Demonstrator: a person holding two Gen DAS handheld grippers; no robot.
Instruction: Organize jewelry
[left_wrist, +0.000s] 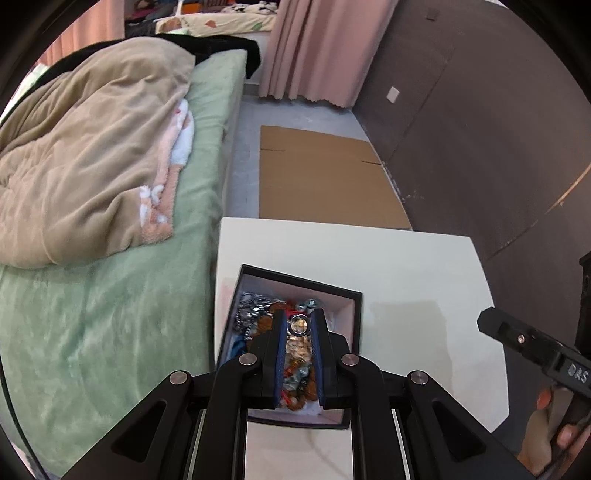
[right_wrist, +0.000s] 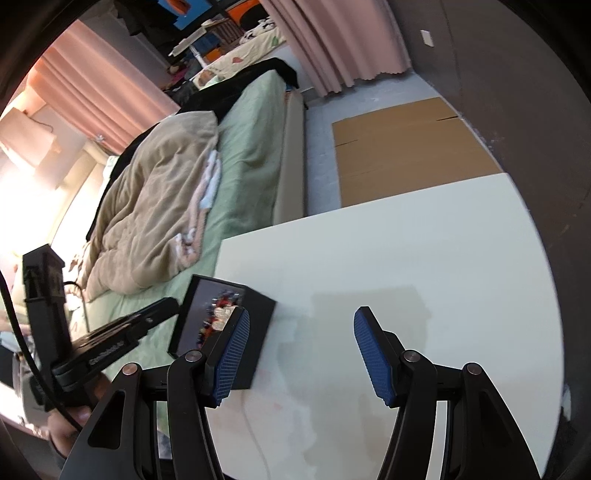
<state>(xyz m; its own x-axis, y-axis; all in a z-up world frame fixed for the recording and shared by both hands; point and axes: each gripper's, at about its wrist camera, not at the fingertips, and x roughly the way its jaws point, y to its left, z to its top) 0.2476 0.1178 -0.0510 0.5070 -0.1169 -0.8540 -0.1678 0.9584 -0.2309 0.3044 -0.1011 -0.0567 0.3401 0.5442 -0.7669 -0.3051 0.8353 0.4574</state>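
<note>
Left gripper is pinching a small silver ring over the black rectangular jewelry box near the white table's left edge, right gripper is hanging wide apart w/ nothing, & that thin grip is risking the ring slipping back into the tangled pile.

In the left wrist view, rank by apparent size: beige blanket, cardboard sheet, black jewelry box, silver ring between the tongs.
1. beige blanket
2. cardboard sheet
3. black jewelry box, partly hidden by the left tongs and nearest the camera, so its rank against the cardboard is unsure
4. silver ring
</note>
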